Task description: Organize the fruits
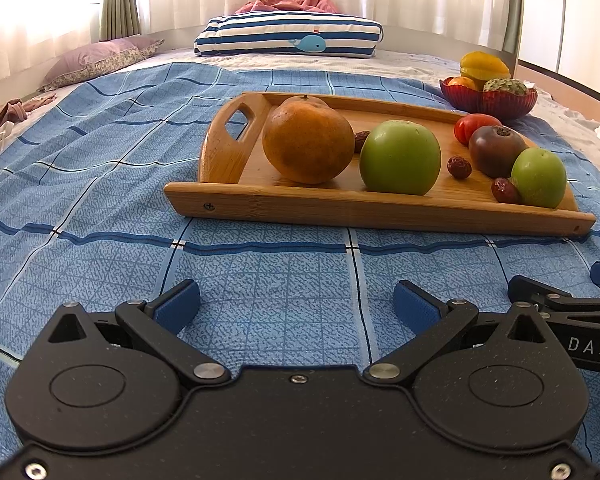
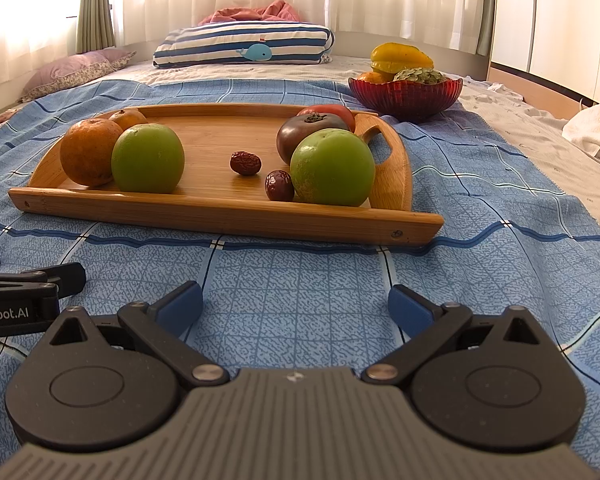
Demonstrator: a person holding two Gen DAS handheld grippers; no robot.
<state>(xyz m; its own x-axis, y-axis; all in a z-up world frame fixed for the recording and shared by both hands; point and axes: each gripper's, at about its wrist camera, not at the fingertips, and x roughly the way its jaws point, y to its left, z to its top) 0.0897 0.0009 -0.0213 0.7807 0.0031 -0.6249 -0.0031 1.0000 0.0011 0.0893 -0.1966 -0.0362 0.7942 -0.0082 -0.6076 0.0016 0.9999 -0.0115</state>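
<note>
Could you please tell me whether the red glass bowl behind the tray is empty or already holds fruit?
Not empty. The red glass bowl already holds a yellow starfruit, an orange fruit and a green scaly fruit showing above its rim.

Fruits on a wooden tray point(image 2: 219, 212), more in a red glass bowl point(image 2: 406, 98), all on a bed.

The tray holds a large orange point(image 2: 85, 152) touching a green apple point(image 2: 147, 158), a smaller orange point(image 2: 128, 118) behind, two loose red dates point(image 2: 245, 163), and a second green apple point(image 2: 332, 168) before a dark persimmon-like fruit point(image 2: 304, 128) and a red tomato point(image 2: 336, 112). A yellow starfruit point(image 2: 400, 56) tops the bowl.
</note>
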